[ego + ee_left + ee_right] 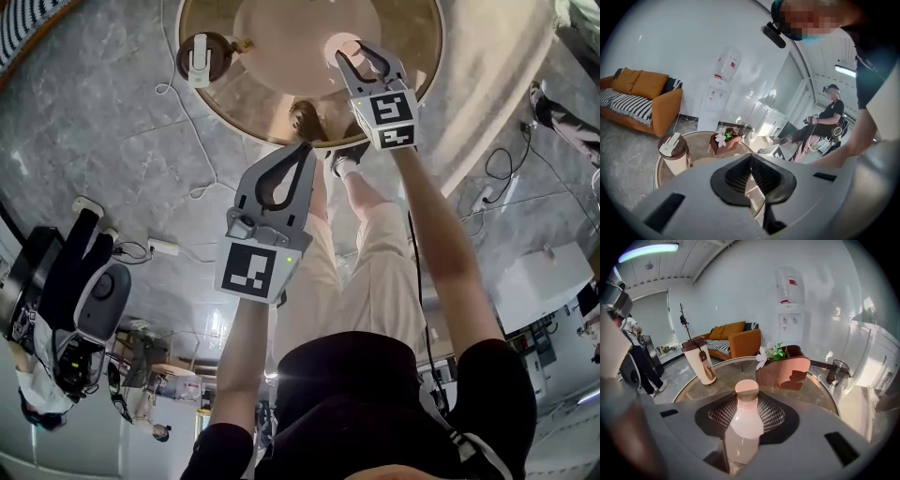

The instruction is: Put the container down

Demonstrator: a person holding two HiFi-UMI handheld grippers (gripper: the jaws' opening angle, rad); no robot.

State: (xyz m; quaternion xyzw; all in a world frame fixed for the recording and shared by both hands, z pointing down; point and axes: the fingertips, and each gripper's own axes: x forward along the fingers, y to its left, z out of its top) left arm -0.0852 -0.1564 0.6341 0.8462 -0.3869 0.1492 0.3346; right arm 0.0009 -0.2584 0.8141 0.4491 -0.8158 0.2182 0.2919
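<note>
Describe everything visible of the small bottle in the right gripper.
The bottle is small, pale and milky-looking, with rounded shoulders, a narrow neck and a flat pinkish cap. It stands upright, gripped at its body by the jaws of the right gripper, over the round glass table. Its base is hidden.

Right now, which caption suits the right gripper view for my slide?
Right gripper shut on a pale pink bottle over the round glass table; a brown-lidded cream tumbler stands beyond.

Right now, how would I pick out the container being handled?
Start at the round table. Over it, the right gripper is shut on a pale bottle with a rounded cap. Unlike the brown-lidded tumbler standing there, it sits between jaws.
</note>
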